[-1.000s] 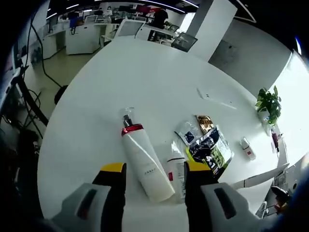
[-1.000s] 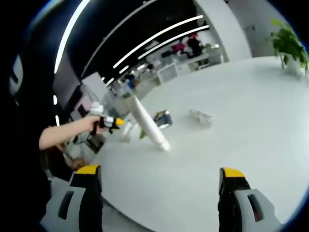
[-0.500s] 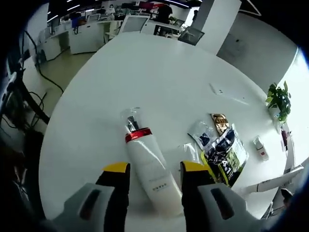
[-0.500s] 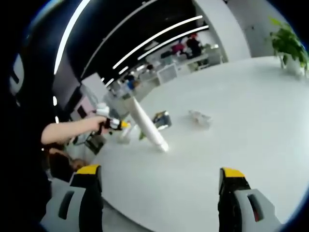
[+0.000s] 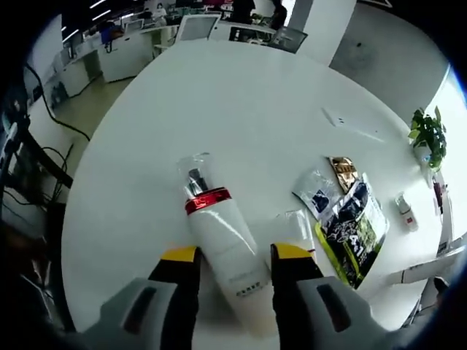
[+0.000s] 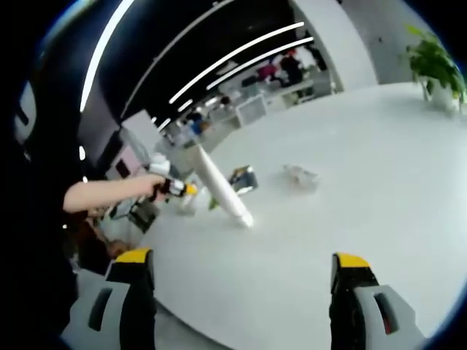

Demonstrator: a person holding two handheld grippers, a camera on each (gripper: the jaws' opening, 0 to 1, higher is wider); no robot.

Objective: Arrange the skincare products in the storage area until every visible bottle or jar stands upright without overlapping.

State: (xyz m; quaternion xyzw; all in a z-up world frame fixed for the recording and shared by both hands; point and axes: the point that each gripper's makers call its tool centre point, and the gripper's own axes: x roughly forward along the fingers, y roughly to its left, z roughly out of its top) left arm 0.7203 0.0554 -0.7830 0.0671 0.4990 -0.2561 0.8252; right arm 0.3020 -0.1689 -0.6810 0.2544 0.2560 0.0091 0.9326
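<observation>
A round white counter (image 5: 241,95) stands in an open office with desks behind. The white bottle (image 5: 222,251) lies flat on it, between the parted jaws of the left tool (image 5: 232,255), beside sachets (image 5: 349,219). The right tool (image 6: 241,266) gapes wide over bare counter.

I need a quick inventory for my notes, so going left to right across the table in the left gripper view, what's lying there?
White bottle with the red collar → small white tube → dark sachets → small white item with a red mark → potted plant.
</observation>
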